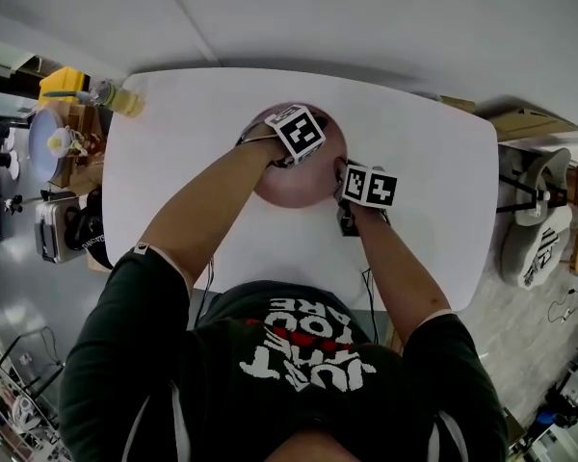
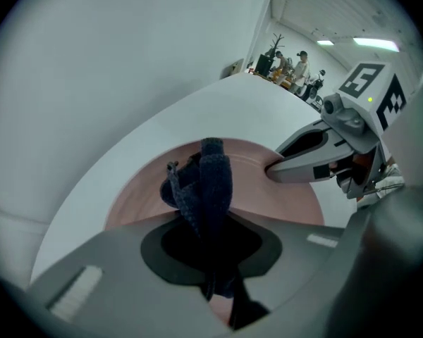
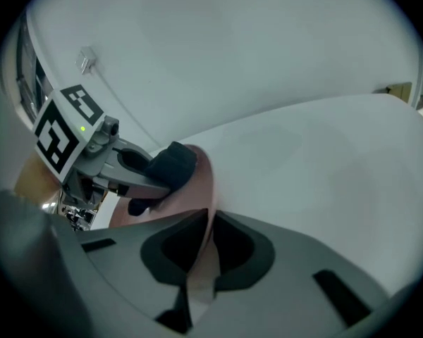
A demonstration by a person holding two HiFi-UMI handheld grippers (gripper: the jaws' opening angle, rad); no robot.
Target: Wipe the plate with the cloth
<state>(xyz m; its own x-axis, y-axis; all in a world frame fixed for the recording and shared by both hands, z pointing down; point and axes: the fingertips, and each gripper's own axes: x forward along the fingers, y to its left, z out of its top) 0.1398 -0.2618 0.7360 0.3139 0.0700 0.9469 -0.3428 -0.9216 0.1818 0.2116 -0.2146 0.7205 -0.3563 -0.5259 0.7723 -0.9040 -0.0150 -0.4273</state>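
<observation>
A pink plate [image 1: 287,187] lies in the middle of the white table [image 1: 433,162]. Over its far part is my left gripper [image 1: 291,152], shut on a dark blue cloth [image 2: 206,178] that bunches out past the jaws onto the plate [image 2: 275,196]. At the plate's right edge my right gripper [image 1: 344,187] is shut on the rim. In the right gripper view the plate's rim [image 3: 201,182] runs edge-on between the jaws of the right gripper [image 3: 209,231], and the cloth [image 3: 172,165] sits at the tip of the left gripper [image 3: 116,169].
A yellow bottle [image 1: 117,97] lies near the table's far left corner. Boxes and gear [image 1: 63,142] crowd the floor on the left. A cardboard box [image 1: 525,123] and a chair [image 1: 539,234] stand to the right of the table.
</observation>
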